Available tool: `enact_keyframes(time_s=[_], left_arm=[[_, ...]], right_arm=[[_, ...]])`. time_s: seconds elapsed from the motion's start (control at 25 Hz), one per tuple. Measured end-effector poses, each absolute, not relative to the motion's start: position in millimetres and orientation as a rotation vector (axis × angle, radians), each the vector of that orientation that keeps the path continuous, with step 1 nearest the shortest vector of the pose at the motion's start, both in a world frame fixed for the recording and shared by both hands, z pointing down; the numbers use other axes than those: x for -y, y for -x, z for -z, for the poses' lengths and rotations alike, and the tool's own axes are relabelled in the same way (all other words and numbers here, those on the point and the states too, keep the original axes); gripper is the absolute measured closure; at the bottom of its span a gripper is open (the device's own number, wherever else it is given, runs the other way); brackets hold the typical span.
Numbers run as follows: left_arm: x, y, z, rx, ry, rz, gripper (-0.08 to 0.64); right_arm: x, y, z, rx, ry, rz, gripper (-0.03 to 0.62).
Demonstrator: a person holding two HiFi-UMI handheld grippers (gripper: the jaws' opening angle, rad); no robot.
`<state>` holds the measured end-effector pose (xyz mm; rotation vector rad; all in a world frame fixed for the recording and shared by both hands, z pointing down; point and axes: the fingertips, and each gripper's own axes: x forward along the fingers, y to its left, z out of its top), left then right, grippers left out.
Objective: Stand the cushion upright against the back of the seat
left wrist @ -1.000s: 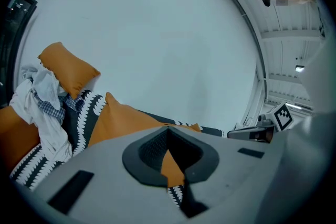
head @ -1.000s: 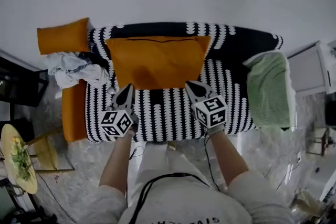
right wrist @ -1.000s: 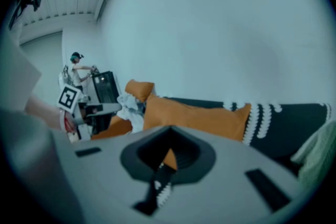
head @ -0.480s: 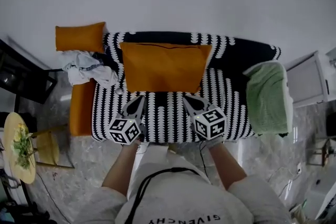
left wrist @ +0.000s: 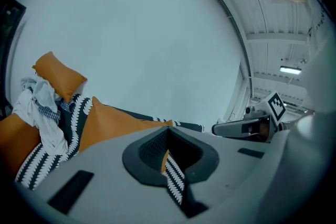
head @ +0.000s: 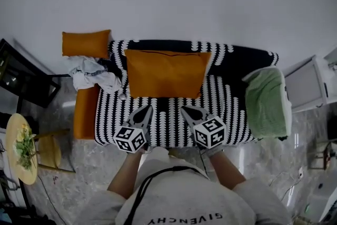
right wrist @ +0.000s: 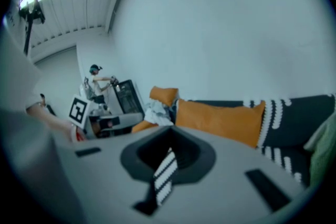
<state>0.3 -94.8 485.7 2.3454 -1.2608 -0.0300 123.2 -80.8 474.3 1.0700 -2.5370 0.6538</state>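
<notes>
The large orange cushion (head: 166, 74) leans against the backrest of the black-and-white patterned sofa (head: 226, 97), with its lower edge on the seat. It also shows in the left gripper view as the cushion (left wrist: 115, 123) and in the right gripper view as the cushion (right wrist: 220, 119). My left gripper (head: 147, 109) and right gripper (head: 184, 110) hover side by side over the front of the seat, a short way from the cushion. Both are shut with nothing in them. The closed jaw tips show in each gripper's own view: left gripper (left wrist: 168, 130), right gripper (right wrist: 170, 131).
A small orange pillow (head: 86, 43) and crumpled white clothes (head: 95, 74) lie at the sofa's left end above an orange side (head: 85, 111). A green blanket (head: 268, 103) covers the right arm. A white cabinet (head: 310, 84) stands to the right, and a yellow plate (head: 20, 147) to the left.
Both grippers have drawn back from the cushion's lower edge toward the seat's front and risen a little. The cushion stays leaning on the backrest.
</notes>
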Motion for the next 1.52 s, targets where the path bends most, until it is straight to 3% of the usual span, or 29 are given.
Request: enact_keyframes(time_s=[0.84,1.52], left_arm=[[86,11,-477,1.081,-2.41,-0.051,0.535],[51,23,-493,1.04,-2.37,-0.091,0.535]], right_arm=[[67,-71,-465,2.543,-1.038,-0.736,0.574],[37,-76,-482,2.483,-1.082,-0.806,0.574]])
